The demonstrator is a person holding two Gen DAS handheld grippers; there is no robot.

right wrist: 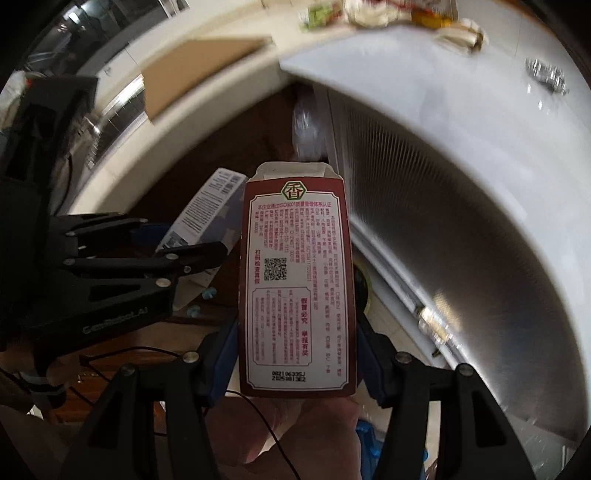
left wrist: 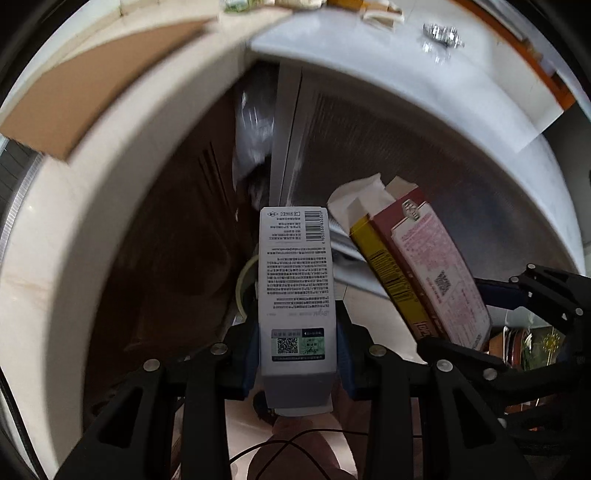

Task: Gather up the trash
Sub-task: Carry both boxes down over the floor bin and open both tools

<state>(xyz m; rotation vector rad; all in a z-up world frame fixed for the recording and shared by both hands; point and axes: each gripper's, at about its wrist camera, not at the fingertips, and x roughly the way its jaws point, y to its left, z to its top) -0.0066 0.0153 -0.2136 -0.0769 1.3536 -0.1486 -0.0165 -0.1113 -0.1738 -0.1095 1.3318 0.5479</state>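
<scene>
My left gripper point(left wrist: 297, 343) is shut on a narrow grey box point(left wrist: 297, 277) printed with a barcode and a QR code; its blue pads point(left wrist: 251, 362) press on the box's two sides. To its right, my right gripper point(left wrist: 491, 325) holds a maroon and yellow carton point(left wrist: 432, 269). In the right wrist view the right gripper point(right wrist: 297, 354) is shut on that maroon carton point(right wrist: 295, 277), its top flap open. The left gripper point(right wrist: 173, 243) shows at the left with the grey box point(right wrist: 207, 210). Both grippers point steeply down below the counter edges.
A white countertop point(left wrist: 406, 74) curves along the right and a cream counter point(left wrist: 92, 184) along the left, bearing brown cardboard point(left wrist: 92, 92). Crumpled foil point(left wrist: 443, 33) and scraps lie on the far counter. Between the counters is a dark gap with clear plastic point(left wrist: 255, 122). A thin black cable point(left wrist: 288, 446) runs below.
</scene>
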